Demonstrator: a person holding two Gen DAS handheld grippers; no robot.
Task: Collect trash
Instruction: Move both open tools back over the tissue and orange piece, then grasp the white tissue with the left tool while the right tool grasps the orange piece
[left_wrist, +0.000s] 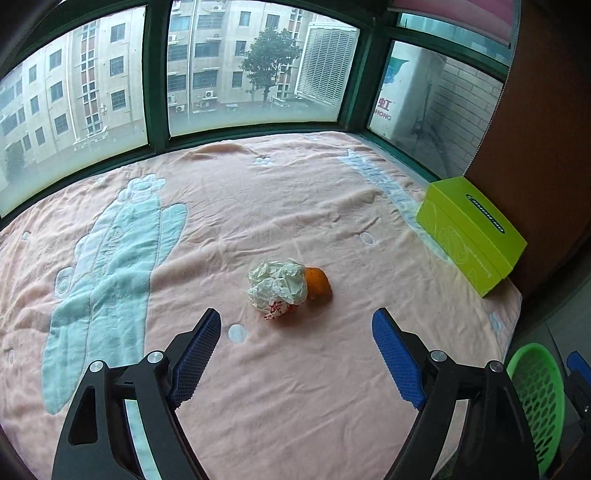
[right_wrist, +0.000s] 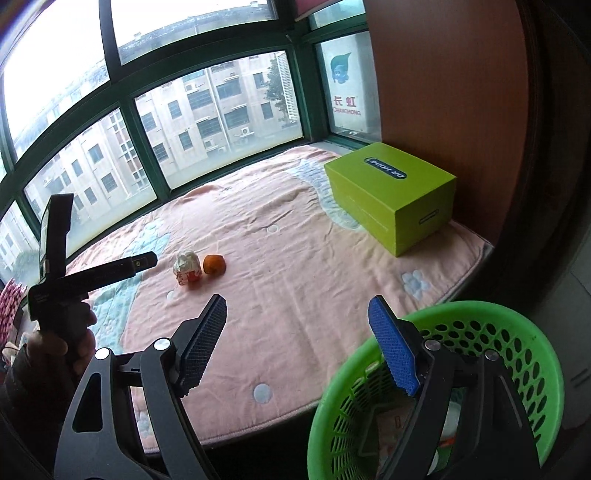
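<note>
My left tongs (left_wrist: 295, 325) spread, empty, near paper wad (left_wrist: 277, 286); orange (left_wrist: 318, 282) touching wad. Right tongs (right_wrist: 297, 314) spread, beside basket (right_wrist: 517, 328).

On the blanket (left_wrist: 332, 206), crumpled paper (left_wrist: 277, 286) touches the orange (left_wrist: 318, 282) at its three o'clock; box (left_wrist: 471, 234) at two o'clock.

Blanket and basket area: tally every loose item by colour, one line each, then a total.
Green: 2, the box and the basket
Orange: 1, the orange piece
White: 1, the crumpled wrapper, with some red print
Total: 4
</note>
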